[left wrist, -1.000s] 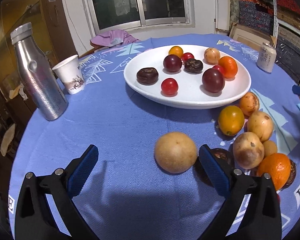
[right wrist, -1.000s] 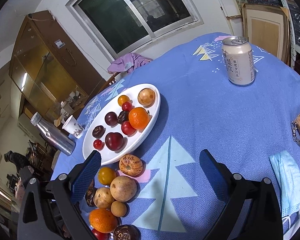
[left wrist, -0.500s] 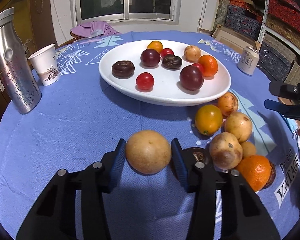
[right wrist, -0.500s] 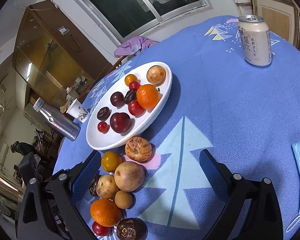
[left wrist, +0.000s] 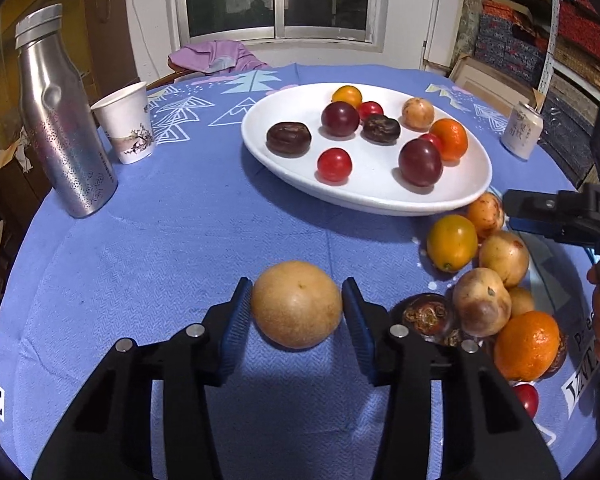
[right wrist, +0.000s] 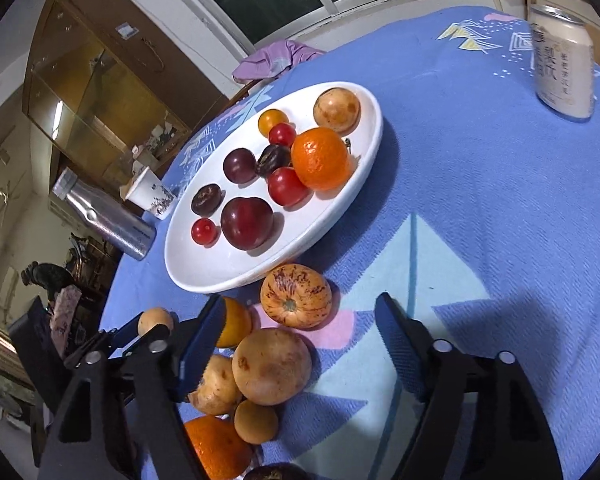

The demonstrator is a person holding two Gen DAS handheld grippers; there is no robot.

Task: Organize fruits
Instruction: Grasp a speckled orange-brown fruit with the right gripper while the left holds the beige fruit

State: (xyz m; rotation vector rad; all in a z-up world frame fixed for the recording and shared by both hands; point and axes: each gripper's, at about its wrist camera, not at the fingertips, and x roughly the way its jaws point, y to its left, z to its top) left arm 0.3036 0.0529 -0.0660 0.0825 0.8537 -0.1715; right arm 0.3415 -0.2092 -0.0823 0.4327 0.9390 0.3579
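My left gripper is shut on a round tan pear and holds it just above the blue tablecloth; it also shows in the right wrist view. A white plate behind it holds several plums, tomatoes and an orange. A heap of loose fruit lies right of the pear. My right gripper is open over that heap, around a striped fruit and a tan fruit, beside the plate.
A steel bottle and a paper cup stand at the left. A drink can stands at the far right. A purple cloth lies at the table's far edge.
My left gripper closed on the tan pear and has lifted it slightly. My right gripper moved down toward the fruit heap and narrowed a little, still open.
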